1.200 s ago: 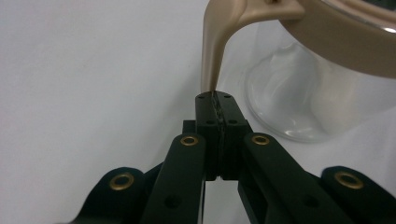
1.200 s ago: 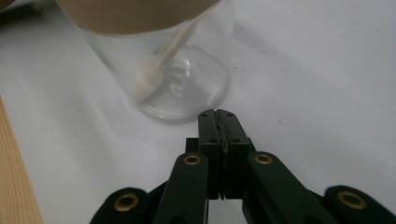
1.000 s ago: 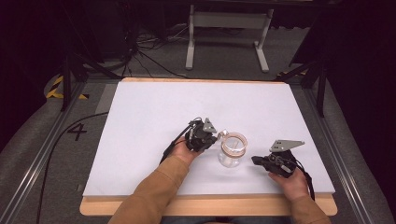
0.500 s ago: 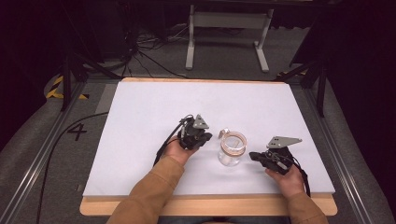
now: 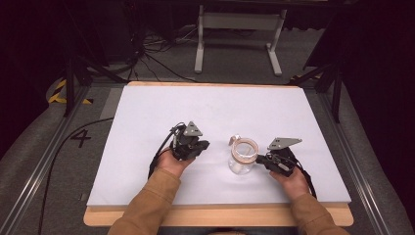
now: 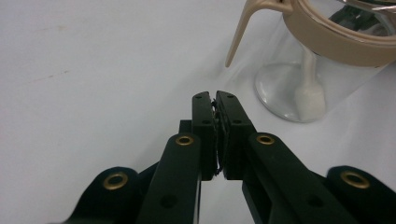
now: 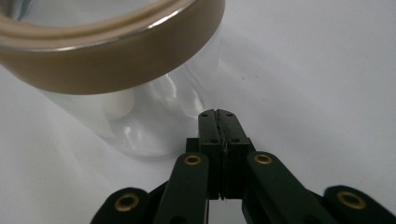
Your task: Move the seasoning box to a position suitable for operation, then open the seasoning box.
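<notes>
Both grippers are sitting with jaws pressed together, holding nothing: the left gripper point(image 5: 201, 145) is resting well to the left of the glass jar point(image 5: 242, 157), while the right gripper point(image 5: 259, 159) is hovering just beside its right wall, likely steadying it. That jar is standing upright on the table point(image 5: 147, 112), between them.

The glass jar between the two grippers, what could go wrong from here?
The right gripper sits shut, right beside the clear glass jar; a nudge could slide or tip it. The jar's tan lid ring has a thin tab sticking out toward the left gripper, which could snag it. Both are shut, so neither can grasp yet.
</notes>
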`<state>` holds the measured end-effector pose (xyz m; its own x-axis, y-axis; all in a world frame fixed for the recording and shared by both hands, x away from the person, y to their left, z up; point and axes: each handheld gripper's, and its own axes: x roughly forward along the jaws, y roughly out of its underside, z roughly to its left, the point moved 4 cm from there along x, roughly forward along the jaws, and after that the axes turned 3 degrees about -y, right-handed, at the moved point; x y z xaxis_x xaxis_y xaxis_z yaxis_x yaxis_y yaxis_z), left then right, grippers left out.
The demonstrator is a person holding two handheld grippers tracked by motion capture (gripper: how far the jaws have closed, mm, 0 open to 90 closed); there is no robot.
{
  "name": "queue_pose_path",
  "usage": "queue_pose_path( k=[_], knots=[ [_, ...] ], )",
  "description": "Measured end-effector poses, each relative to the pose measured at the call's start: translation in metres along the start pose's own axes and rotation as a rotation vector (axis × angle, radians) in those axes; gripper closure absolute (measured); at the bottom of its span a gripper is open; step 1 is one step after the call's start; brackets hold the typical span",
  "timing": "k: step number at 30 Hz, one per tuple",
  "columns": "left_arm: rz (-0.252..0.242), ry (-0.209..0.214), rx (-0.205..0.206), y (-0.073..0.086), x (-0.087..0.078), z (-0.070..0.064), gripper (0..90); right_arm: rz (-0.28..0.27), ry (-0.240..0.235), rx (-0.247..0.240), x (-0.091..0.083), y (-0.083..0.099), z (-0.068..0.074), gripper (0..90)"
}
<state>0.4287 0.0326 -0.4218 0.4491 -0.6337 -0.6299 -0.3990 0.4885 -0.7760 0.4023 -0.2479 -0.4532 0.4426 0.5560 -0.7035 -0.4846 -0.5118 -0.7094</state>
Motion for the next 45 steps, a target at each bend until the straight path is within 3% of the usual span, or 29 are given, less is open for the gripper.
queue_pose_path(
  k=[7,18,30,33,38,39,45],
  knots=[
    [0.01,0.006,0.003,-0.001,0.0,0.002,86.2,0.018,-0.012,-0.009,0.001,0.002,0.009,90.0],
    [-0.022,0.012,-0.017,-0.005,-0.002,0.006,85.3,0.037,-0.044,-0.041,0.004,0.002,0.028,90.0],
    [-0.037,0.033,-0.038,-0.008,-0.008,0.011,85.3,0.047,-0.07,-0.066,0.009,0.002,0.036,90.0],
    [-0.06,0.046,-0.045,-0.013,-0.011,0.01,85.3,0.031,-0.056,-0.066,0.003,0.001,0.034,90.0],
    [-0.104,0.082,-0.052,-0.026,-0.017,0.009,85.3,-0.024,-0.044,-0.011,-0.014,0.004,0.023,90.0],
    [-0.13,0.111,-0.058,-0.032,-0.018,0.008,85.3,-0.027,-0.043,-0.004,-0.016,0.005,0.022,90.0],
    [-0.175,0.176,-0.065,-0.048,-0.019,0.004,85.0,-0.053,-0.037,0.014,-0.024,0.006,0.019,90.0]
  ],
)
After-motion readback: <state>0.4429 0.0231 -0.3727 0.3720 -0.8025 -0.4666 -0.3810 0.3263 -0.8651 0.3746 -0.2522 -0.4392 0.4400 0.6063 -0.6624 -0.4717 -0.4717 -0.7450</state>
